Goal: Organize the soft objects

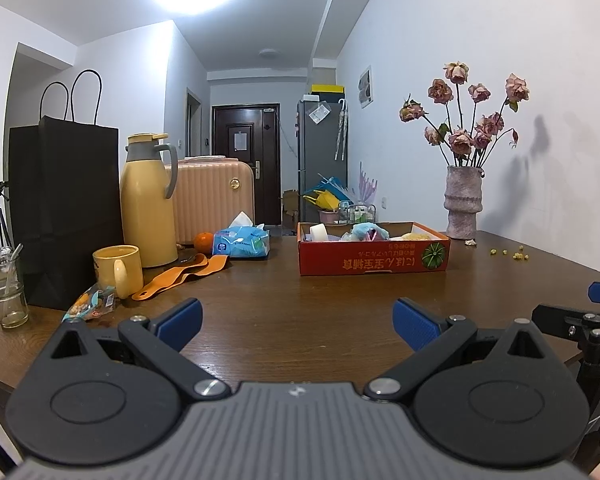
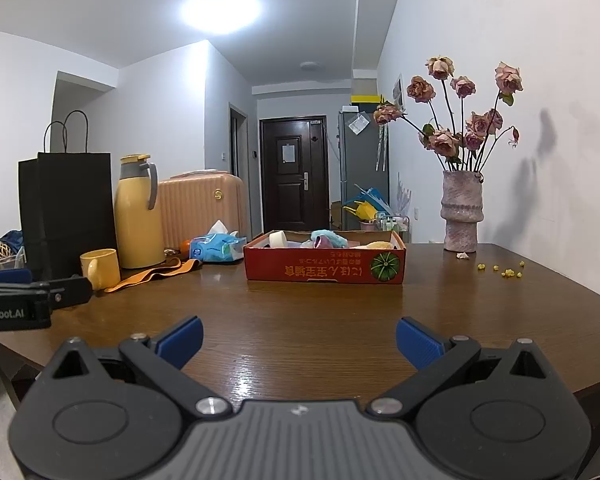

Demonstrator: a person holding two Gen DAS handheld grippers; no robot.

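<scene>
Both of my tools hang over the near edge of the surface (image 1: pixel 300 280): my left hand-held gripper (image 1: pixel 298 320) and my right hand-held gripper (image 2: pixel 300 340) stand wide apart with nothing between them. Soft objects (image 2: pixel 328 239) already lie in the red cardboard box (image 2: pixel 324 268) toward the far edge, so I judge the sorting mostly done or paused; whether the tissue pack (image 1: pixel 242 243) belongs with them I cannot say. Only my left view shows the snack wrapper (image 1: pixel 92 304) and glass (image 1: pixel 4 292) at the left edge.
</scene>
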